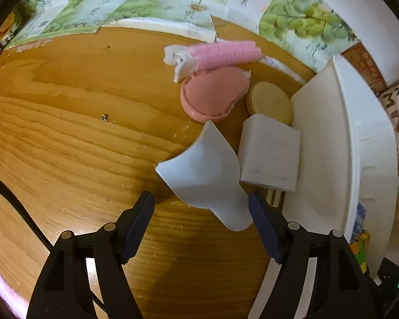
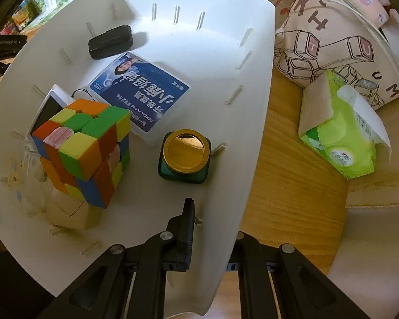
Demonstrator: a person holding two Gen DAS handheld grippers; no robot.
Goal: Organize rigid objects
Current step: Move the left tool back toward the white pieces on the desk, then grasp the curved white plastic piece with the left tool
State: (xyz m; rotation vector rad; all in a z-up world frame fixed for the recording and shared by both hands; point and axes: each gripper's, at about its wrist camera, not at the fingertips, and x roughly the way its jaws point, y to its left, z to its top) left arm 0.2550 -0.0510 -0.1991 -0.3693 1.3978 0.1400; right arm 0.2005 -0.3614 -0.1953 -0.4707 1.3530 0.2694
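Note:
On the wooden table lies a curved white plastic piece point(image 1: 204, 175), its narrow end reaching between the fingers of my left gripper point(image 1: 200, 202). That gripper points down and stands open; the right pad is close beside the narrow end. Behind the piece are a white charger block point(image 1: 268, 151), a round cream compact point(image 1: 270, 101), a pink brush point(image 1: 212, 93) and a pink hair roller clip point(image 1: 218, 53). My right gripper point(image 2: 215, 220) is shut on the wall of the white bin point(image 2: 252, 106), one finger inside, the other hidden behind the wall.
The bin point(image 1: 345, 133) holds a colour cube point(image 2: 85, 154), a green jar with a gold lid point(image 2: 185, 156), a blue floss box point(image 2: 141, 93) and a black case point(image 2: 110, 41). A green tissue pack point(image 2: 340, 133) and a canvas bag point(image 2: 332, 40) lie right of it. Grape-print boxes point(image 1: 159, 0) line the back.

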